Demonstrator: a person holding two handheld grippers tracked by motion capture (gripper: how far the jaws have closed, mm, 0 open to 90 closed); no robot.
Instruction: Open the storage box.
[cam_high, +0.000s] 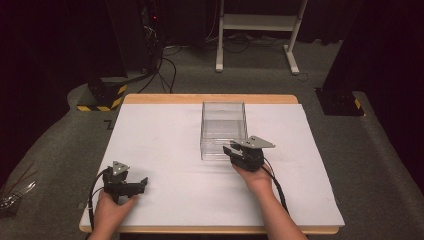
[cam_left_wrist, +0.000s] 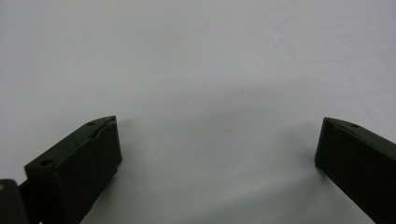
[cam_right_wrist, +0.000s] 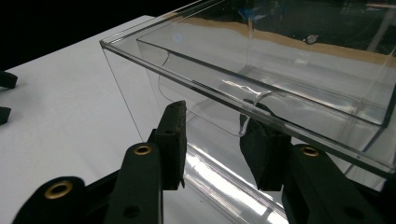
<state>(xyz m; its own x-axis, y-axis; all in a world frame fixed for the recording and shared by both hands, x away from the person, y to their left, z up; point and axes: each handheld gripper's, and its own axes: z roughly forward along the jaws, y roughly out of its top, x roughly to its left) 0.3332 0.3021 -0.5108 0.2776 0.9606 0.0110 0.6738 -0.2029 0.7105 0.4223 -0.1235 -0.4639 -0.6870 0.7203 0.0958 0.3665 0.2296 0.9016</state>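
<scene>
A clear plastic box (cam_high: 223, 130) with an open top stands on the white table (cam_high: 165, 145) a little right of the middle. My right gripper (cam_high: 229, 150) is at the box's near wall, open, its jaws apart on either side of a curved cut-out in the box's (cam_right_wrist: 280, 60) rim. In the right gripper view, my right gripper (cam_right_wrist: 215, 116) has its left jaw in front of the wall and its right jaw's tip under the rim; the pads do not press on it. My left gripper (cam_high: 144, 184) rests near the table's front left. It (cam_left_wrist: 218, 123) stands wide open over bare white surface.
The table's wooden edge (cam_high: 210, 98) shows at the back. Beyond it on the floor stand a white frame (cam_high: 257, 22), a black post with a yellow-and-black striped base (cam_high: 102, 100), another dark base (cam_high: 340, 102) and loose cables (cam_high: 165, 65).
</scene>
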